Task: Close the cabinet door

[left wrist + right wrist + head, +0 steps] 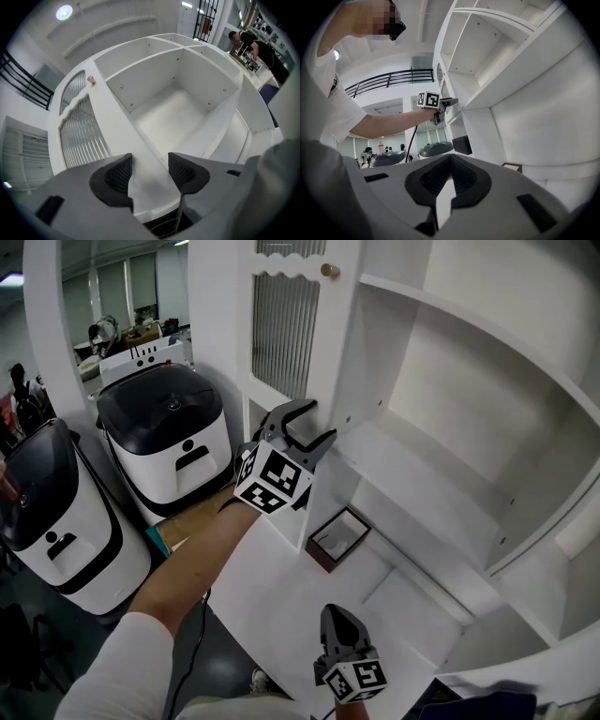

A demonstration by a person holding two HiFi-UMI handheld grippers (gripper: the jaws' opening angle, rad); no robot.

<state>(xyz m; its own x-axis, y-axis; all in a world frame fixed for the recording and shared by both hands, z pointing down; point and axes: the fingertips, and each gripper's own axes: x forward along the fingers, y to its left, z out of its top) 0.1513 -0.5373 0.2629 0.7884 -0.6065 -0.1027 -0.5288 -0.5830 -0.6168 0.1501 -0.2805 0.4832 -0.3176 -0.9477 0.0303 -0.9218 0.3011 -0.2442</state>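
The white cabinet door (pixel 284 324) has a ribbed glass panel and a small brass knob (pixel 330 270) near its top. My left gripper (pixel 305 425) is held against the door's knob-side edge, well below the knob. In the left gripper view the door (pixel 82 131) and knob (pixel 91 80) lie to the left, and the white edge strip runs between the jaws of the left gripper (pixel 150 164). The jaws stand apart, and no pad visibly presses on the strip. My right gripper (pixel 339 615) hangs low in front of the cabinet, shut and empty (pixel 450 157).
Open white shelves (pixel 450 381) fill the cabinet to the right of the door. A small dark-framed box (pixel 337 537) lies on the low white surface. Two white-and-black appliances (pixel 164 437) (pixel 56 521) stand on the floor to the left. A person (pixel 243 42) works in the background.
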